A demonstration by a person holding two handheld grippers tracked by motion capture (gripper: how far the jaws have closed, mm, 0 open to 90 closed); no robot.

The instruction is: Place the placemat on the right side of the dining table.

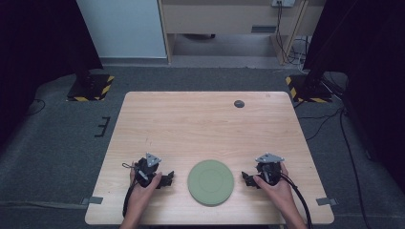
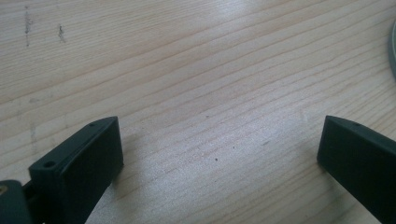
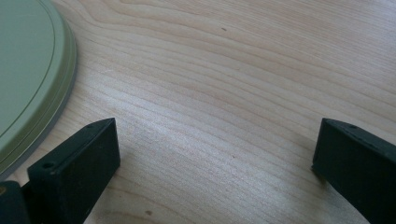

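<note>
A round pale green plate point(image 1: 210, 182) lies flat near the front edge of the wooden table point(image 1: 205, 119). My left gripper point(image 1: 167, 180) rests on the table just left of it, jaws wide apart over bare wood point(image 2: 219, 130), open and holding nothing. My right gripper point(image 1: 247, 180) rests just right of the plate, also open and holding nothing point(image 3: 215, 140). In the right gripper view the plate's rim point(image 3: 51, 93) lies close beside one jaw, apart from it. A sliver of the plate's edge point(image 2: 392, 51) shows at the far right of the left gripper view.
A small dark round disc point(image 1: 239, 103) lies near the table's far edge. Grey tape tabs point(image 1: 95, 200) stick out at the front corners. Around the table is grey floor with black stand bases point(image 1: 90, 87) and cables point(image 1: 344, 143).
</note>
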